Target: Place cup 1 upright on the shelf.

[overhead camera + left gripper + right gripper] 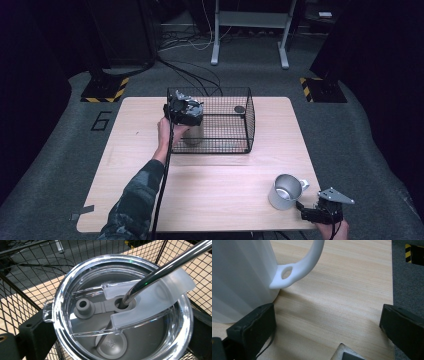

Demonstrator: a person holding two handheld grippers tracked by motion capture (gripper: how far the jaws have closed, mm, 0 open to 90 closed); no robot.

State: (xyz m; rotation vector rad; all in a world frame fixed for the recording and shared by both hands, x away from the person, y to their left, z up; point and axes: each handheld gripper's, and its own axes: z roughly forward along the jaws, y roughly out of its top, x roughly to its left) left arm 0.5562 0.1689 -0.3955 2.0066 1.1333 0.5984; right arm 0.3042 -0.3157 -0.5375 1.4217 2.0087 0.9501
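A steel tumbler (pixel 82 340) with a clear lid and a metal straw (pixel 162 270) stands inside the black wire basket (pixel 248 120), in its left part. My left gripper (pixel 184 111) reaches down into the basket from above; its jaws press on either side of the tumbler (pixel 192 136) just under the lid's rim. A white ribbed mug (pixel 284 191) with a loop handle (pixel 304 262) stands on the table's near right corner. My right gripper (pixel 327 325) rests open just behind it, its left jaw beside the mug's base and bare wood between the jaws.
The basket sits on the far middle of the wooden table (pixel 225 185) and also holds a small dark round object (pixel 239 109) at its back right. The right gripper (pixel 305 210) is close to the table's near edge. Cables and a frame's legs lie on the floor beyond.
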